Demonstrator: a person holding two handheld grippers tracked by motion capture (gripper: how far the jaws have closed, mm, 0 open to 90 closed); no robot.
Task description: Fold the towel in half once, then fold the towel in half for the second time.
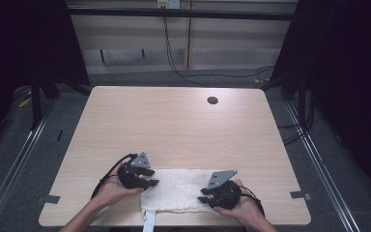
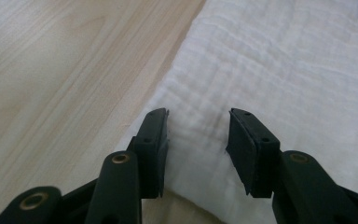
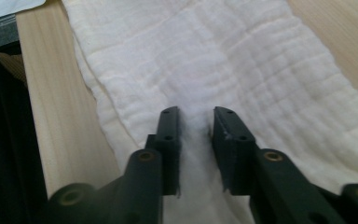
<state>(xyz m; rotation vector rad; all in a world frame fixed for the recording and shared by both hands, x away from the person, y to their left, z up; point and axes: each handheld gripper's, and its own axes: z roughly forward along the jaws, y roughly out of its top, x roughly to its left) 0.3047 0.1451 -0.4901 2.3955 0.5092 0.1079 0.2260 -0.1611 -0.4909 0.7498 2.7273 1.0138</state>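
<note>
Both forearms in from the bottom edge of the high view, angled inward toward each other. Left hand (image 1: 112,190) at lower left of centre, wrapped under the left gripper (image 1: 147,180), jaws aimed right toward frame centre, grey plate on top. Right hand (image 1: 239,209) at lower right of centre, cupping the right gripper (image 1: 206,197) from below, jaws aimed left, grey plate tilted on top. In the left gripper view, jaws rising from the bottom edge, set apart with a clear gap. In the right gripper view, jaws closer together, a narrow gap between, tips low.
</note>
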